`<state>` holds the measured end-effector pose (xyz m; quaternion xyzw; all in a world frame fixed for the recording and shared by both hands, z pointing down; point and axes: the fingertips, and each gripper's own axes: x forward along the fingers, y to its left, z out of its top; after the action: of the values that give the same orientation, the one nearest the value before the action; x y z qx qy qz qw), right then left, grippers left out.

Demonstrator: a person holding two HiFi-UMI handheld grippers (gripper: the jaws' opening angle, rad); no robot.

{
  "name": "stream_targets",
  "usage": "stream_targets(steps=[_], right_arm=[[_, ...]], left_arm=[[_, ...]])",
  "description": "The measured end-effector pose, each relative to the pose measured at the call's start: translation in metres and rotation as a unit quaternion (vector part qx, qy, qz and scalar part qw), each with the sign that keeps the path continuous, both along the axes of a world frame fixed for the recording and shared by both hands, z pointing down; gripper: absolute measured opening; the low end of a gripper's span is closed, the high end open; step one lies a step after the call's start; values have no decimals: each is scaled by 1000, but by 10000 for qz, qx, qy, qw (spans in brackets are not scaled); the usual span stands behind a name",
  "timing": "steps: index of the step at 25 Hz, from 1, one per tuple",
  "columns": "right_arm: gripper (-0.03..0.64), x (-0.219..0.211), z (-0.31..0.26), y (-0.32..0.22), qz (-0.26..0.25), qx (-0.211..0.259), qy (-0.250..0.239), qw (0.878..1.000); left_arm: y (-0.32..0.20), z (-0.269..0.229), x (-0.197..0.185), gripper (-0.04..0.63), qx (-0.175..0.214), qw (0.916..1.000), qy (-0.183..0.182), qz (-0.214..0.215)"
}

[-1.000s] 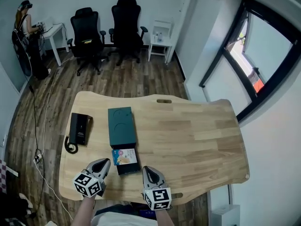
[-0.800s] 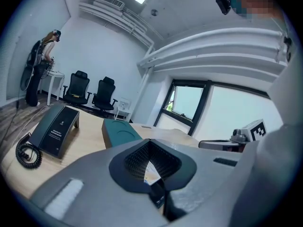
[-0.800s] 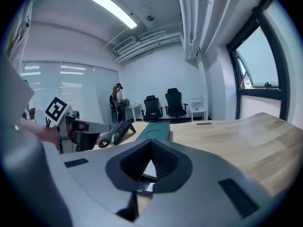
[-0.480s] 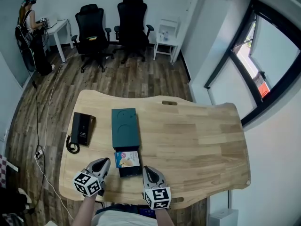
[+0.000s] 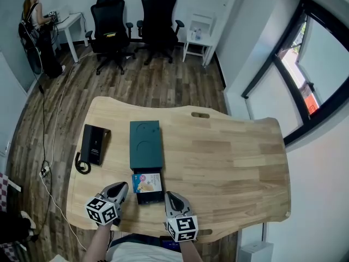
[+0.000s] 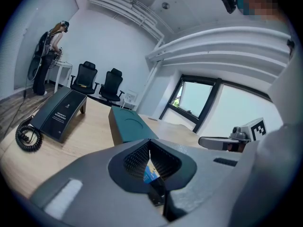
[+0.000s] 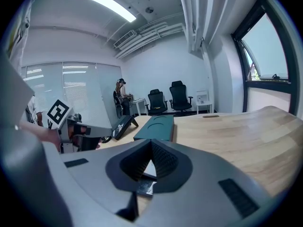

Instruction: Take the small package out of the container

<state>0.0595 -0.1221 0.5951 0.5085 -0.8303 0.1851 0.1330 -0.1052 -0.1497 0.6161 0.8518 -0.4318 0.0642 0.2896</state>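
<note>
While the head view is looking down on the table [image 5: 229,157], the dark green container [image 5: 145,145] is lying lengthwise on it with a black drawer [image 5: 150,196] sticking out at its 6 o'clock end. The small package [image 5: 147,182] is lying in that drawer. The left gripper [image 5: 121,188] is sitting at the package's 8 o'clock and the right gripper [image 5: 170,196] at its 5 o'clock, both near it but not touching it. A black phone [image 5: 94,145] is resting at the container's 9 o'clock.

In the left gripper view, the left gripper [image 6: 149,143] is showing its jaws pressed together with nothing between them. The container [image 6: 130,126] is lying ahead at 12 o'clock and the phone [image 6: 59,113] at 10 o'clock.

In the right gripper view, the right gripper [image 7: 151,145] is likewise holding its jaws together on nothing, with the container [image 7: 156,126] lying just beyond them at 12 o'clock.
</note>
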Motion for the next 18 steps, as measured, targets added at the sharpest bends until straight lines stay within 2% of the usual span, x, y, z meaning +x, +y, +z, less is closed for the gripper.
stream_targets(steps=[11, 14, 16, 18], right_arm=[[3, -4, 22, -15, -235, -301, -278, 9989], [3, -5, 33, -19, -347, -408, -318, 9981], [5, -4, 38, -24, -368, -464, -337, 9977], [3, -3, 42, -24, -353, -519, -346, 9974]], left_arm=[[-8, 39, 6, 6, -592, 9982, -7, -22], [-12, 48, 9, 30, -783, 9965, 287, -97], [-16, 53, 11, 64, -960, 9937, 558, -170], [-14, 59, 11, 101, -1148, 9909, 674, -208]])
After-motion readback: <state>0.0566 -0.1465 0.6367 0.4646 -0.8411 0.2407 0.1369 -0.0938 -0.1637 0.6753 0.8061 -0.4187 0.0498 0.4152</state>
